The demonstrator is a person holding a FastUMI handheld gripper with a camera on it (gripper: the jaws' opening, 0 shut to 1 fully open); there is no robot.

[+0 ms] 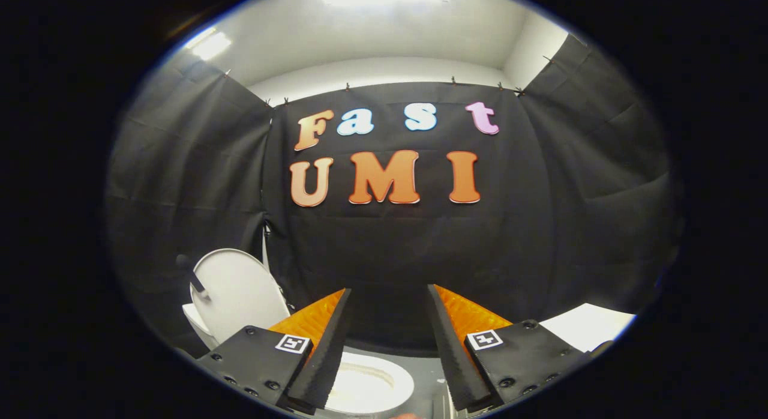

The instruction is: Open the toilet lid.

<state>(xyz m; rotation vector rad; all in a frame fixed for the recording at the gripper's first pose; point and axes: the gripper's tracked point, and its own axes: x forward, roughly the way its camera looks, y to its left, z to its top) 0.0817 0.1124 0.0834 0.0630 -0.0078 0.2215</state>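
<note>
So the toilet (366,386) sits low on the floor, right under and between the jaws, its bowl rim open to us. The toilet lid (237,293) is already tipped up, standing near upright just beyond our left finger, against the black cloth wall, so we'd say the job looks done. A white tabletop (591,326) corner pokes in past the right finger. Our gripper (387,296) has its jaws spread wide, holding nothing, probably because the lid stays up by itself.

Black cloth walls (390,251) hang beneath a white ceiling (384,35) with bright lights (207,45).
</note>
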